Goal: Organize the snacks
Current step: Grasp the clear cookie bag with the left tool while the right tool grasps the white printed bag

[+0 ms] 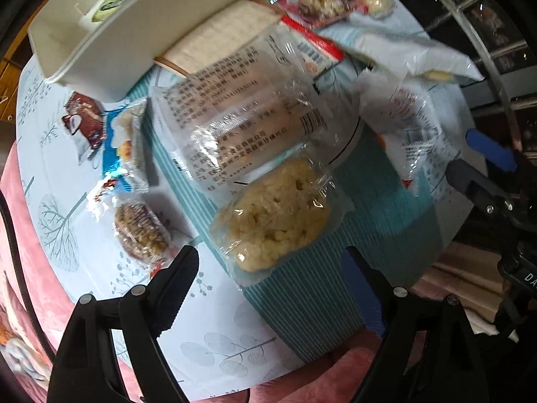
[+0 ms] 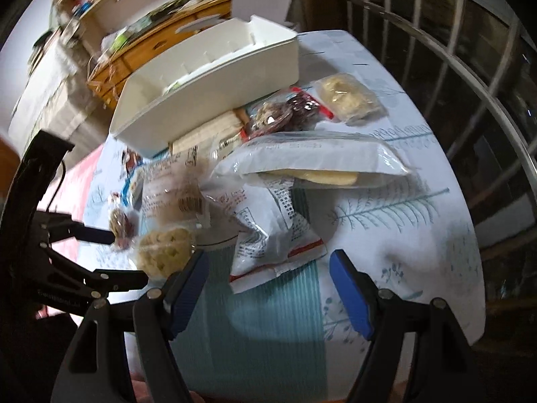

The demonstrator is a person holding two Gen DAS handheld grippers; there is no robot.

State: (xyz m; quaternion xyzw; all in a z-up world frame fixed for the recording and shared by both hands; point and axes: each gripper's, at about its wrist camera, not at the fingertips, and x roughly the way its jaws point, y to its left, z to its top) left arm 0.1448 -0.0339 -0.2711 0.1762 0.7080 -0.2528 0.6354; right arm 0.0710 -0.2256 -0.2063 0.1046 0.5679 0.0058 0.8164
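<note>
Left wrist view: a long white plastic organizer bin [image 1: 100, 47] is seen at the table's far side, wrapped snacks scattered before it, a clear-wrapped pale puffed-rice cake [image 1: 273, 215] nearest. Left gripper [image 1: 272, 268] and right gripper [image 2: 268, 268] are held wide, empty.

Little can be read. The clear-wrapped pastry packet [image 1: 248, 114] carries rows of dark Chinese print and a barcode, all too blurred to make out. The white-and-red snack packet [image 2: 272, 235] also bears small Chinese print and a barcode, illegible. On the black body of the right hand-held gripper [image 1: 483, 181], at the frame's edge, white letters "DA" show, cut off.
</note>
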